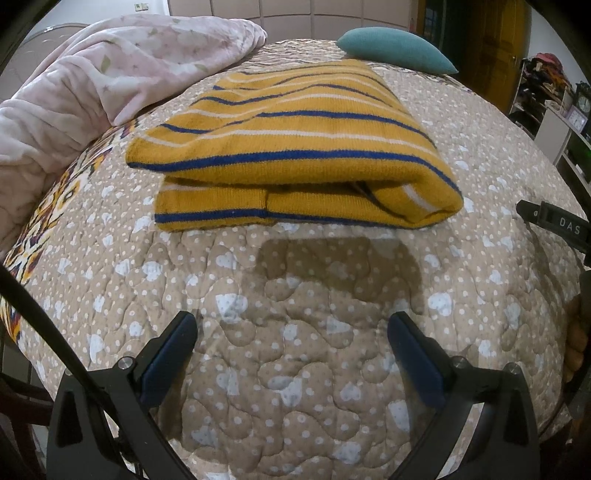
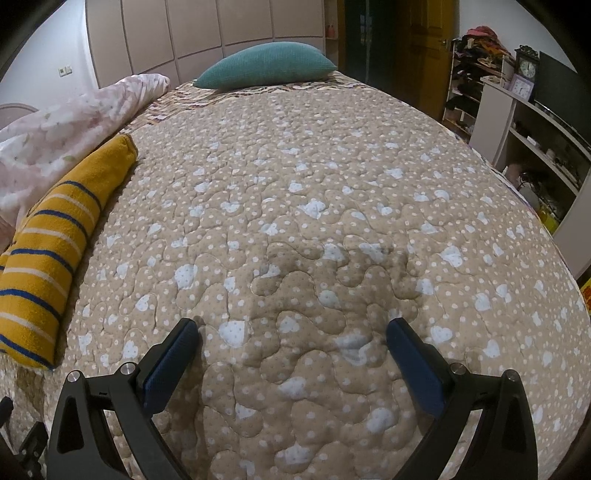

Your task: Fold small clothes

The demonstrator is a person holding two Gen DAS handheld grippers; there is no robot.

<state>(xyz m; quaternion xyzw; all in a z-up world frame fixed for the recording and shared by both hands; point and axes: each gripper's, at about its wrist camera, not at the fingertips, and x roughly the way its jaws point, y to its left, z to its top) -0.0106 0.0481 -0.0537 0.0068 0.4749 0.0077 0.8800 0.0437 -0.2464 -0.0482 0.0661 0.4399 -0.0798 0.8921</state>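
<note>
Your left tongs (image 1: 291, 354) are spread wide and empty above the bed quilt (image 1: 303, 406); your right tongs (image 2: 293, 354) are spread and empty too. The folded striped sweater (image 1: 291, 147) lies on the quilt just beyond the left tongs, with the teal pillow (image 1: 395, 48) behind the sweater and the pink blanket (image 1: 110, 70) to the sweater's left.

left gripper (image 1: 291, 332) agape, right gripper (image 2: 293, 338) agape

Bed (image 2: 332, 184) under tan quilt with pale hearts. Teal pillow (image 2: 266, 64) at its head, panelled headboard wall (image 2: 184, 29) behind. Right of bed: wooden door (image 2: 424, 44), shelving (image 2: 535, 129), clock (image 2: 528, 66).
</note>
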